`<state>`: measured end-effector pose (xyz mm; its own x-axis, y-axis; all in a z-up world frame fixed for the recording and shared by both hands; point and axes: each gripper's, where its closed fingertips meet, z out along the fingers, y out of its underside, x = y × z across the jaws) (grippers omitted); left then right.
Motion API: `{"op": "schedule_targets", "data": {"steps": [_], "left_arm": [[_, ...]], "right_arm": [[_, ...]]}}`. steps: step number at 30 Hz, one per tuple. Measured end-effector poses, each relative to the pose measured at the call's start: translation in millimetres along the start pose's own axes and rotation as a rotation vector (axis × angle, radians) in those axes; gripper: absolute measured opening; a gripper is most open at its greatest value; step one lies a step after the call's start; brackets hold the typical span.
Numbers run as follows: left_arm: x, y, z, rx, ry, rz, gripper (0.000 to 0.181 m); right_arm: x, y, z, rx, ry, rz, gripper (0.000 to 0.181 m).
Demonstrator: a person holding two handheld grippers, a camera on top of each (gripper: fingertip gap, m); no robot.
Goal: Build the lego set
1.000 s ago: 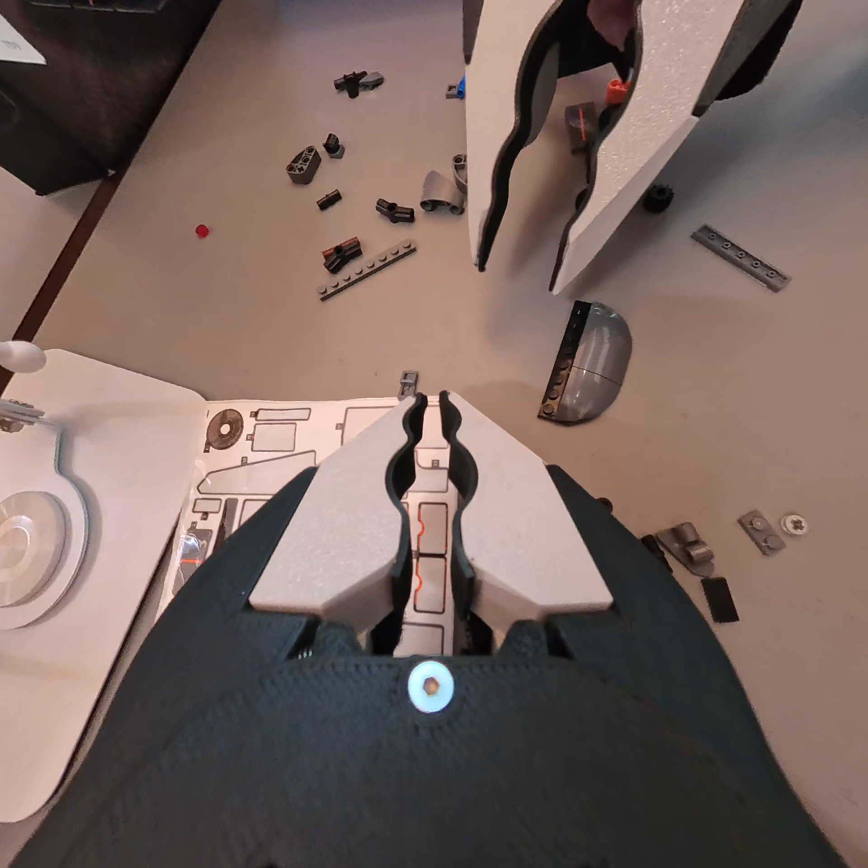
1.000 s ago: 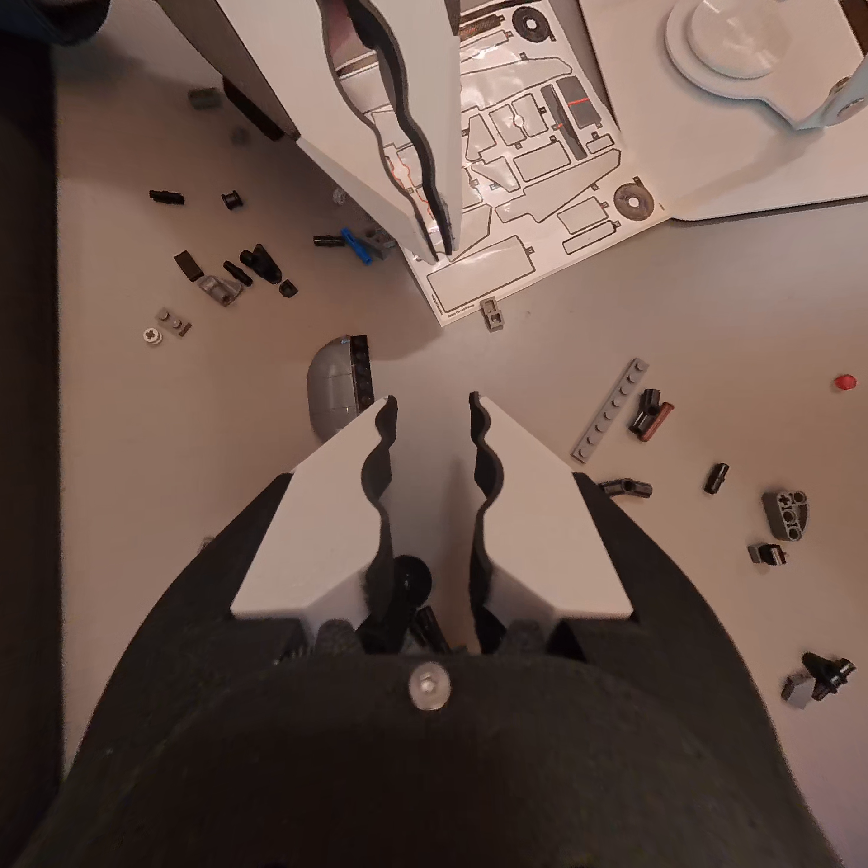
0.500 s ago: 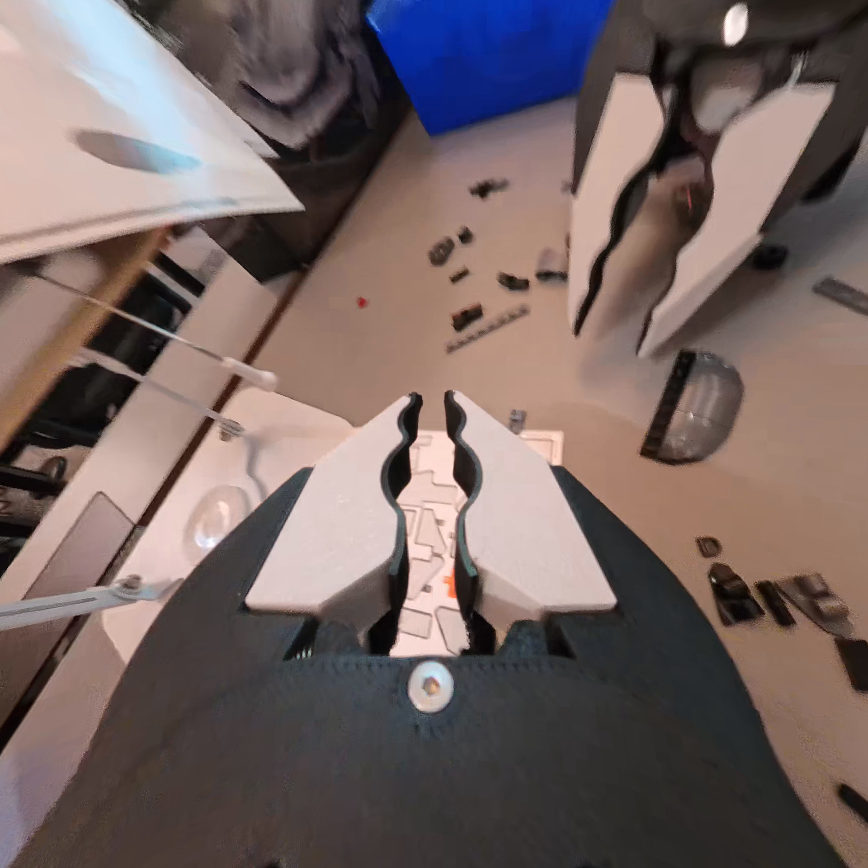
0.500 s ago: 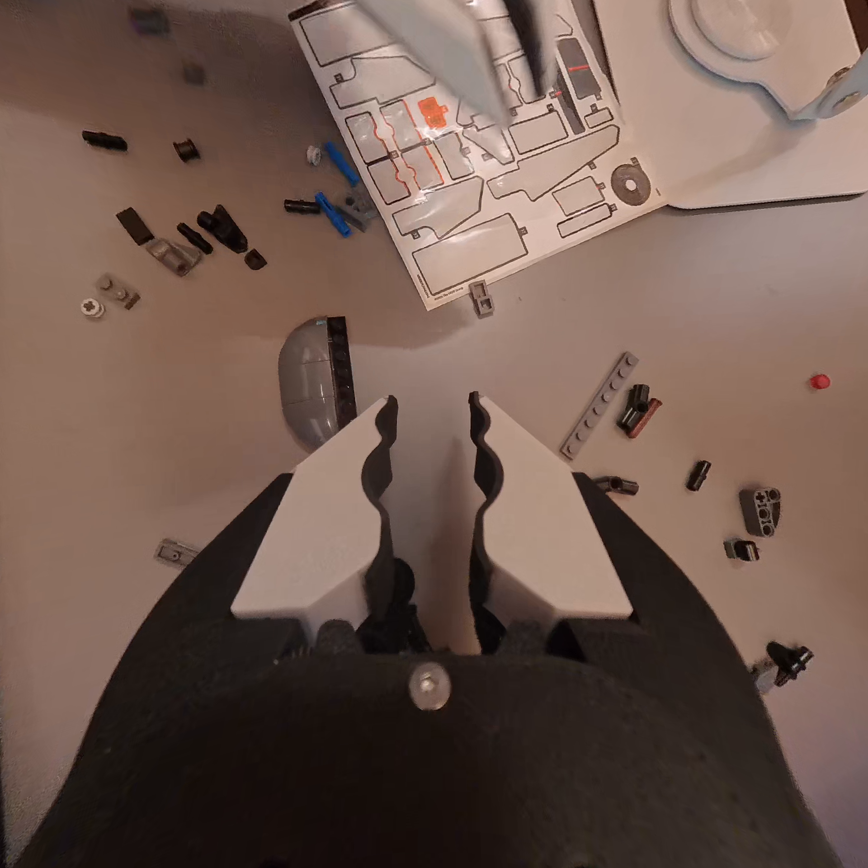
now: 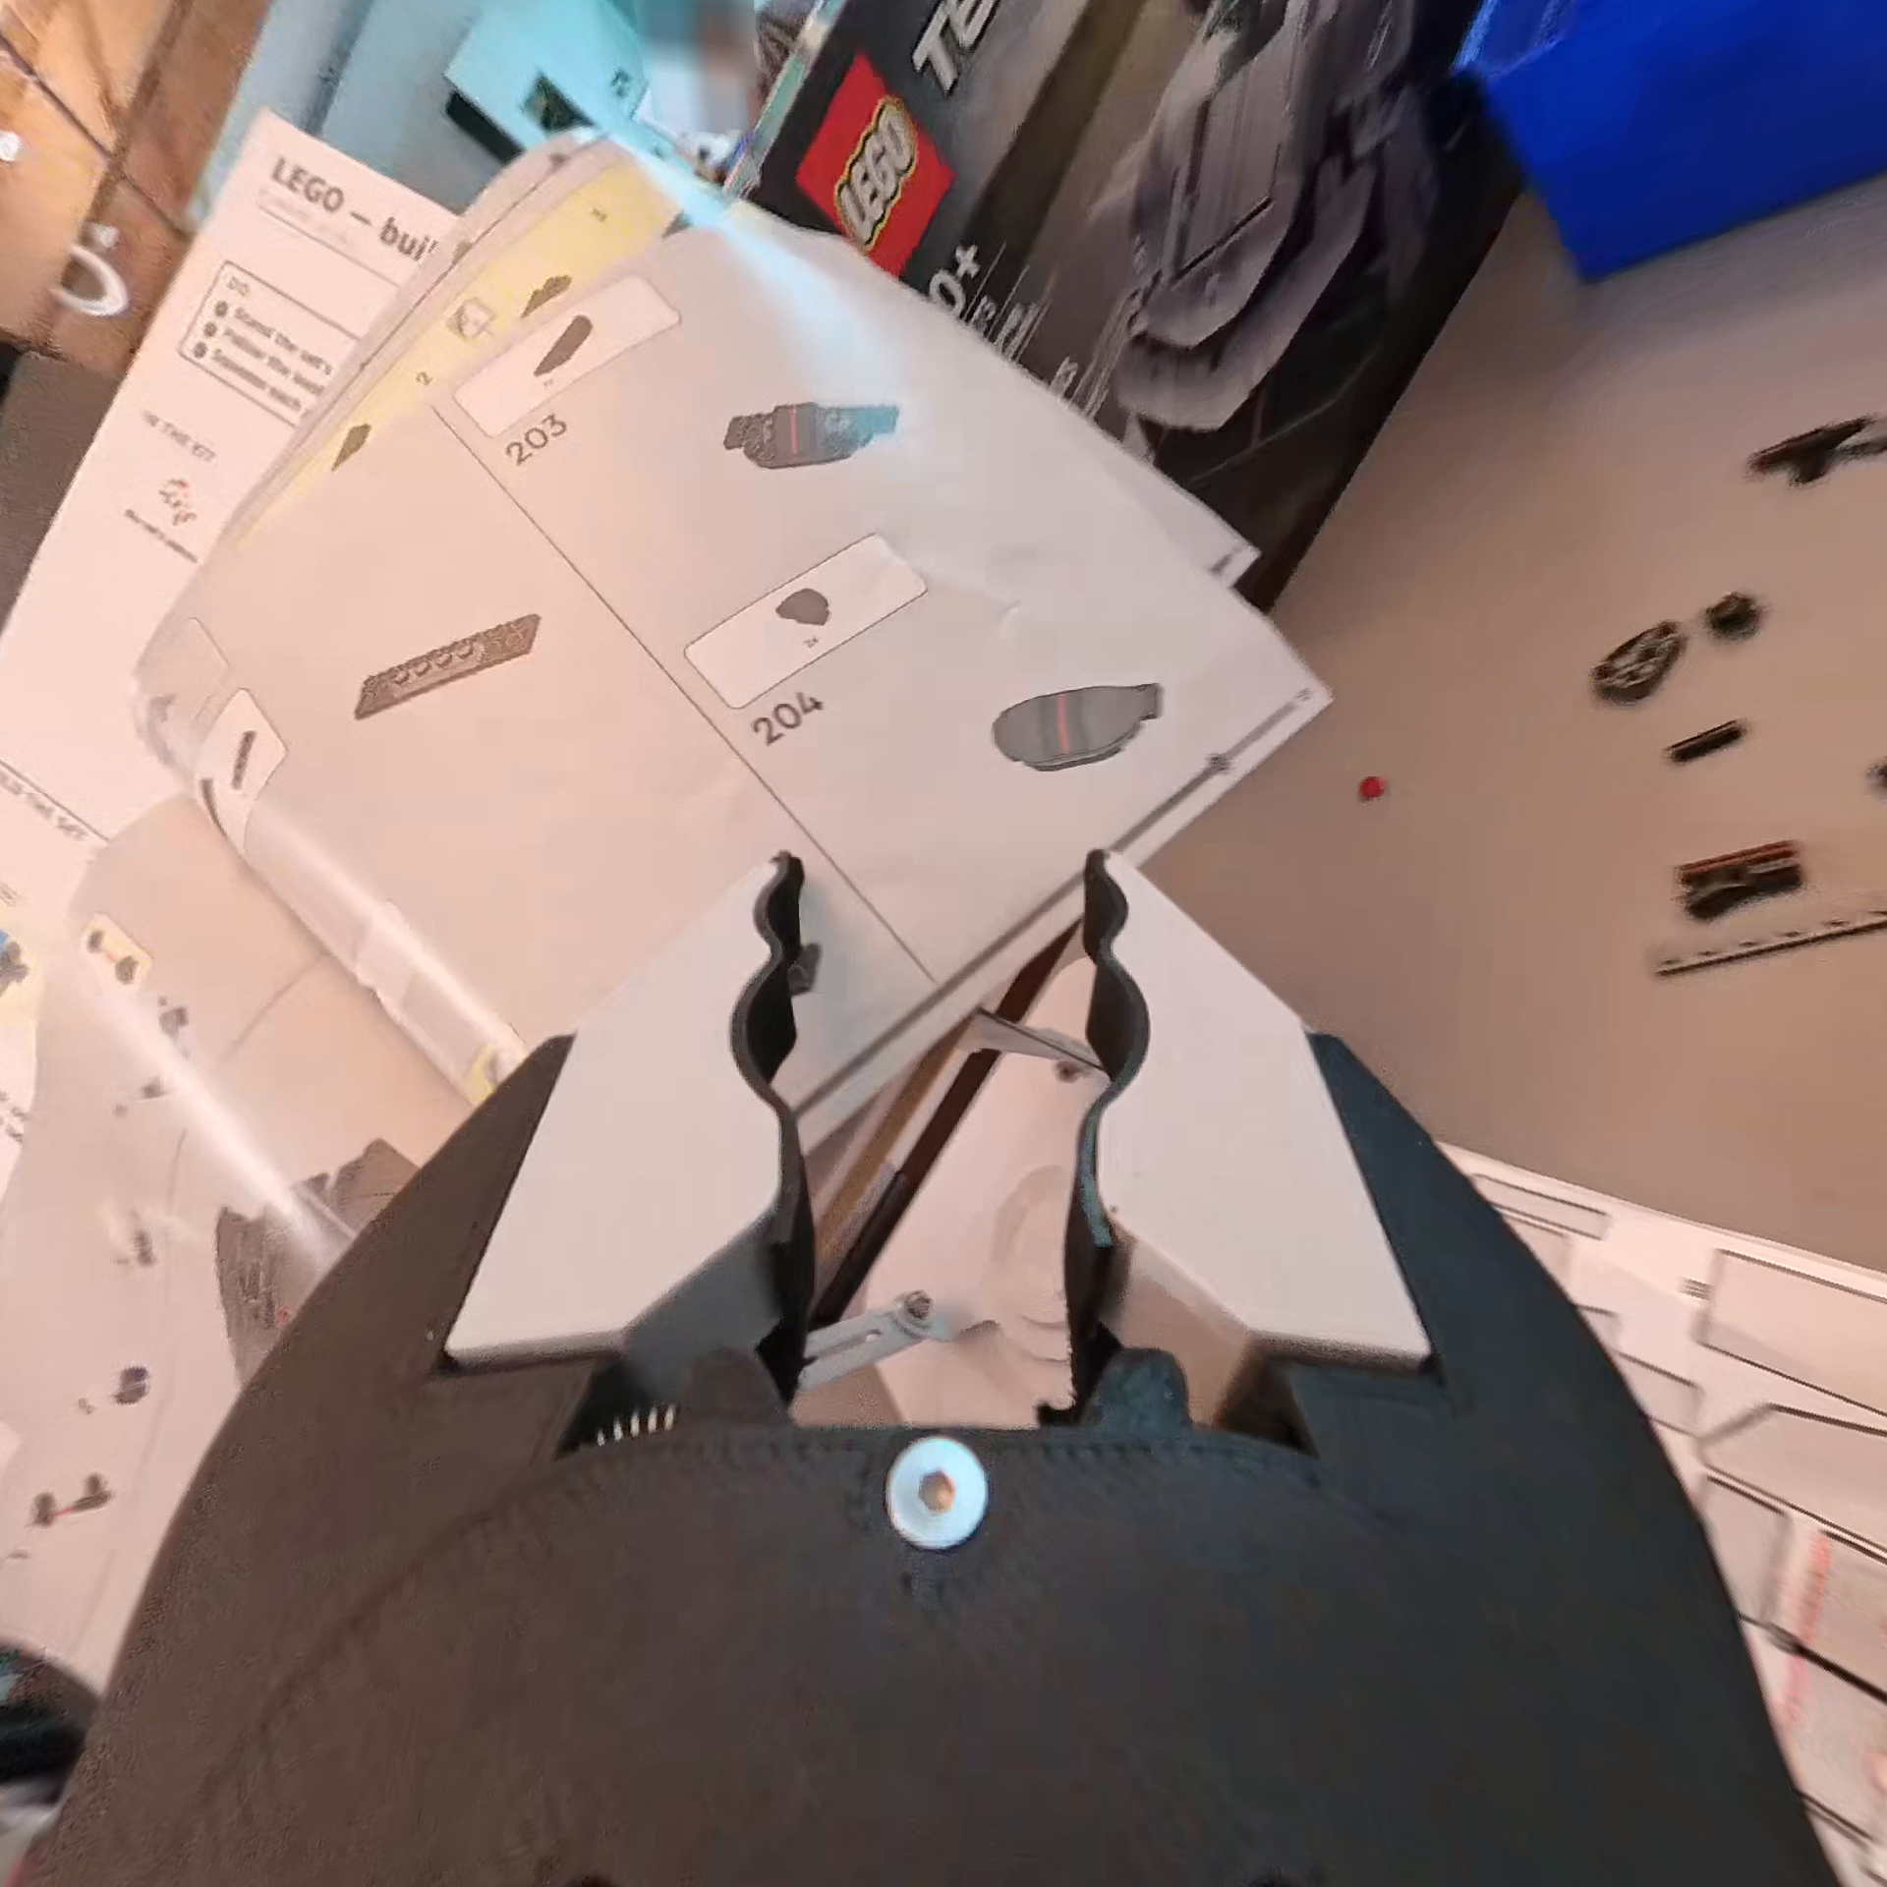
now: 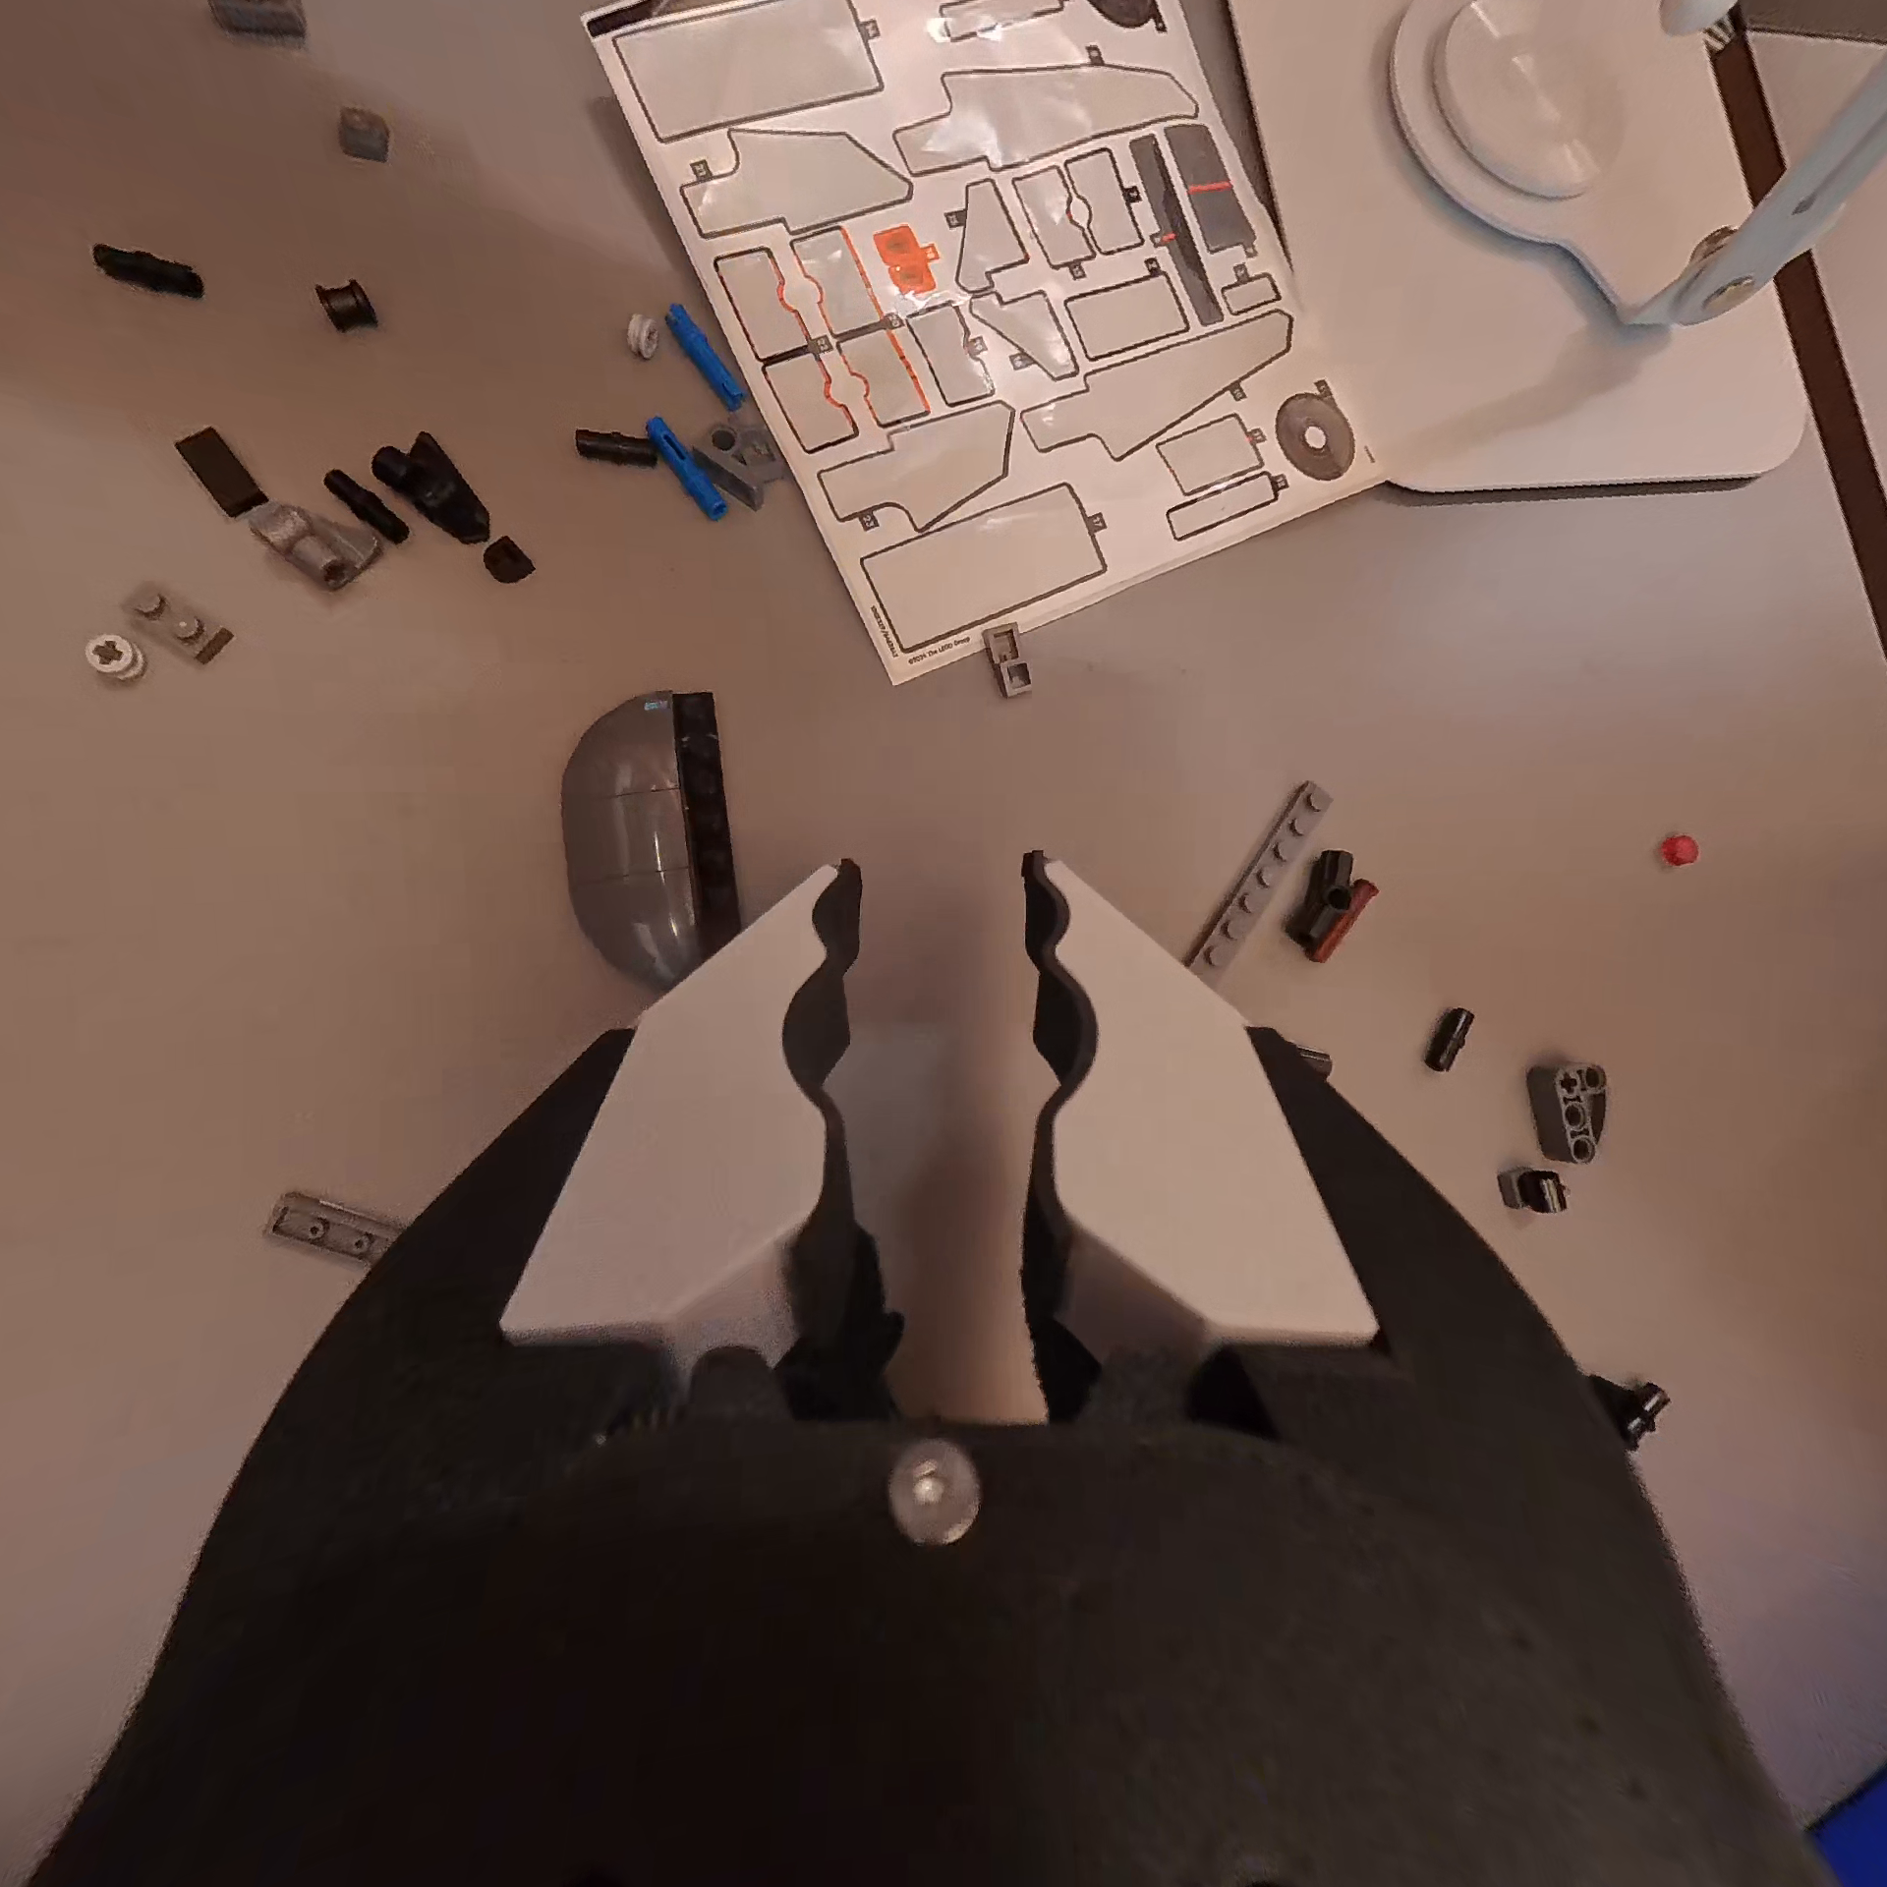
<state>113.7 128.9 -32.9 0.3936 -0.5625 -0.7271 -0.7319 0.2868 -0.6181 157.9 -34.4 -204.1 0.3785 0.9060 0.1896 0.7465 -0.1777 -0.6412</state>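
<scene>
The grey curved assembly (image 6: 638, 832) with its black studded plate looks light, rigid and smooth on the dome, so pinching across the flat plate edges would likely hold best. It lies on the table (image 6: 1430, 654) just left of and beyond the right gripper (image 6: 939, 868), which hovers spread and empty. The left gripper (image 5: 939, 868), also spread and empty, points at the propped instruction booklet (image 5: 633, 654).
</scene>
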Motion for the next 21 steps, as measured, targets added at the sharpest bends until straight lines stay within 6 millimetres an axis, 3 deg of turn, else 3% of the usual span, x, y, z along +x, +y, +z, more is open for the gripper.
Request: {"op": "schedule_targets", "data": {"steps": [6, 21], "left_arm": [[-4, 18, 24, -0.062, -0.020, 0.089, 0.053], [-8, 39, 8, -0.051, 0.074, 0.115, 0.064]], "right_arm": [[1, -1, -1, 0.006, 0.005, -0.006, 0.031], [2, 2, 0, -0.008, 0.013, -0.010, 0.031]]}}
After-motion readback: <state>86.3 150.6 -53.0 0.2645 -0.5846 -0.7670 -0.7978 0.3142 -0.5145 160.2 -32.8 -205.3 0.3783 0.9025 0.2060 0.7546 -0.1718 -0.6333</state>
